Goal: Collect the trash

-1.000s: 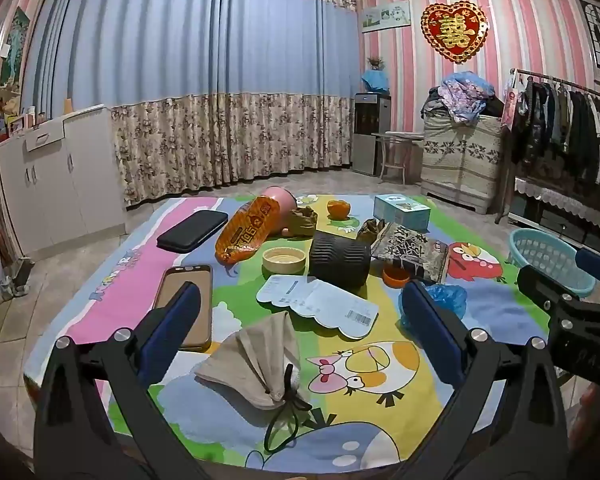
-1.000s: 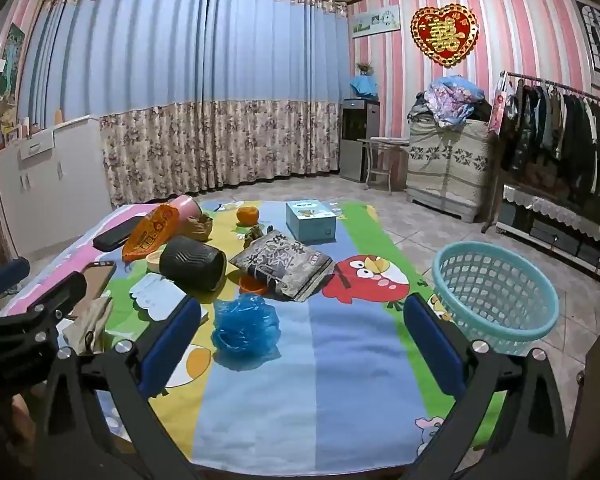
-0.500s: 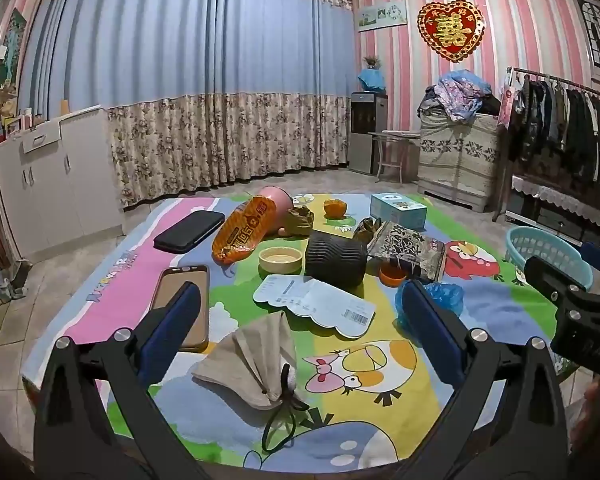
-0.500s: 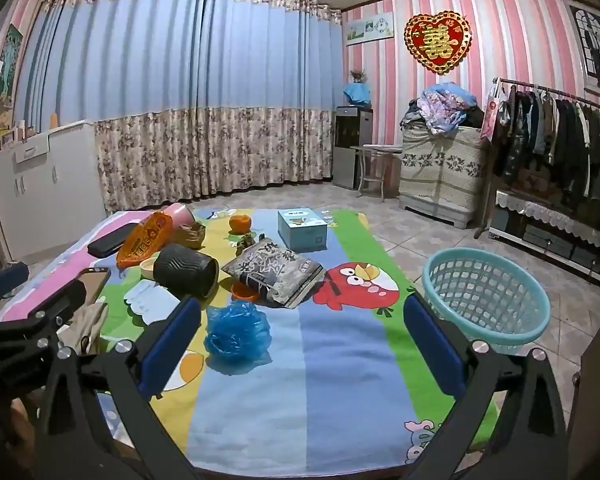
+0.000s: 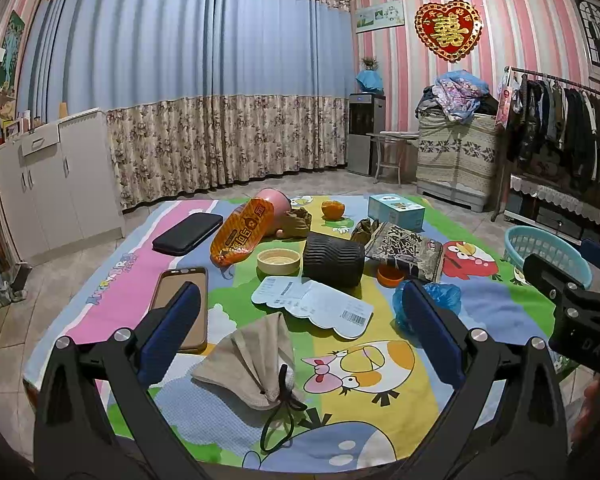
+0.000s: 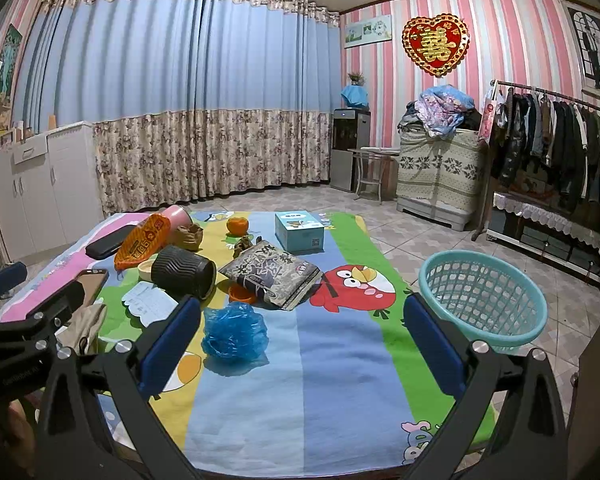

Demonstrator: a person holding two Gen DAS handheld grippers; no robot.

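Both tools are hovering above the cartoon blanket (image 6: 340, 360), nothing picked yet. Left gripper (image 5: 300, 336) and right gripper (image 6: 300, 340) are gaping wide, empty. Blue crumpled bag (image 6: 234, 330) is lying nearest; teal basket (image 6: 482, 300) is sitting beside the blanket. Next: probably reaching down, pinching it. The orange snack packet (image 5: 242, 236) print isn't legible.

- We see the paper card (image 5: 316, 304) lying on the mat (image 5: 380, 400), with the cloth pouch (image 5: 252, 360) in front of it and the ribbed cup (image 5: 332, 258) on its side behind it.
- The phone (image 5: 184, 300) lies left of the pouch.
- The crumpled bag (image 6: 234, 330) lies in front of the snack packet (image 6: 274, 272).
- The basket (image 6: 480, 304) stands on the floor, right of the mat.
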